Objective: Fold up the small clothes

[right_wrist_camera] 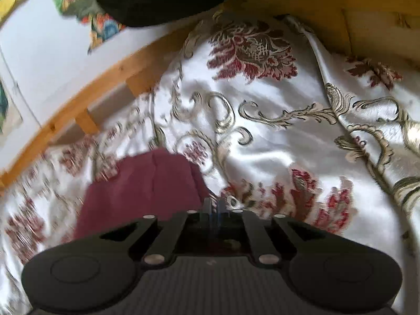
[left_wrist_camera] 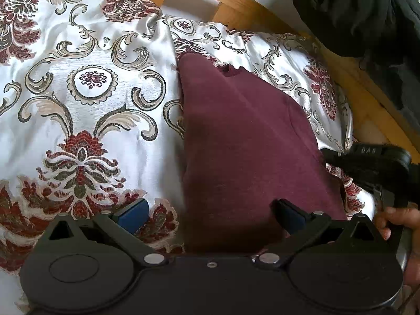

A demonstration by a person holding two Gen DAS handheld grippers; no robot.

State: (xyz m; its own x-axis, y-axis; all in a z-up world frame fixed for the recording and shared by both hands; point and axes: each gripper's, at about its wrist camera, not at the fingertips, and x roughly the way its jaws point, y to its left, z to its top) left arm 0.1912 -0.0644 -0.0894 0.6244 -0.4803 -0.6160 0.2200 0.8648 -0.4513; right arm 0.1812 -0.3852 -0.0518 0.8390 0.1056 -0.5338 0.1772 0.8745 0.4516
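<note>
1. Left wrist view: the left claw (left_wrist_camera: 210, 215) is hanging released, blue pads spread wide over the near end of the maroon garment (left_wrist_camera: 246, 136), which is lying on the floral bedspread (left_wrist_camera: 86, 78) with its long axis running away from the claw; the right claw (left_wrist_camera: 338, 157) is sitting at its right edge

2. Right wrist view: the right claw (right_wrist_camera: 214, 204) is showing its pads clenched almost together at the garment's (right_wrist_camera: 141, 183) right-hand edge; whether cloth is pinched I cannot tell; the garment is lying ahead and to the left

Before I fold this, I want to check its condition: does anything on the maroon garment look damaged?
Yes. The maroon knit garment on the floral satin bedspread has a frayed, ragged notch along its far edge, beside loose threads at the corner. It looks torn rather than hemmed. Otherwise it lies fairly flat.
</note>
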